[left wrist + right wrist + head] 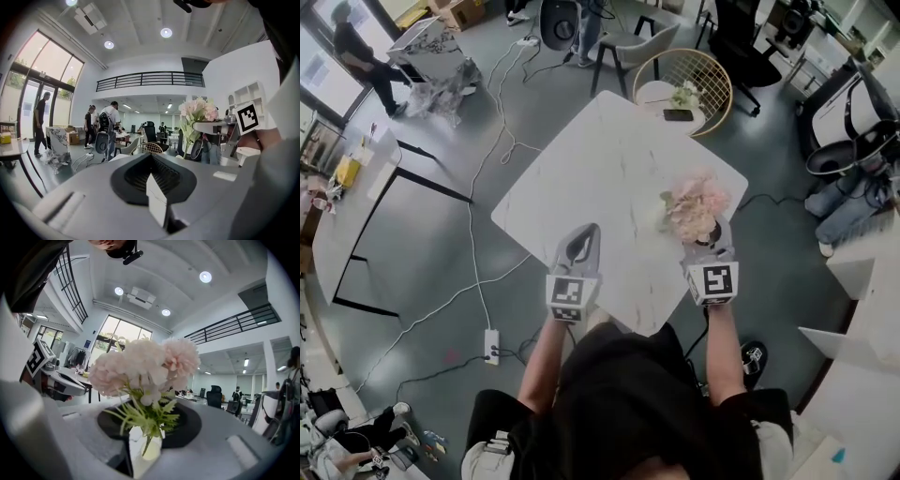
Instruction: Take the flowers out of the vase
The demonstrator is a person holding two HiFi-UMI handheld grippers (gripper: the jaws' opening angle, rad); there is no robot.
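Observation:
A bunch of pink flowers (145, 366) with green leaves stands upright in a small pale vase (149, 449). My right gripper (140, 460) is shut on the vase, and the stems run down into its mouth between the jaws. From the head view, the flowers (696, 206) hide the tips of the right gripper (705, 246) over the right side of the white marble table (600, 169). My left gripper (579, 236) hovers to the left, jaws together and holding nothing. The left gripper view (154, 197) shows the flowers (198, 110) off to the right, apart from it.
A round wicker chair (712, 75) behind the table holds a small plant and a dark phone (678, 115). Cables and a power strip (491, 347) lie on the grey floor at left. Black chairs and people stand at the back.

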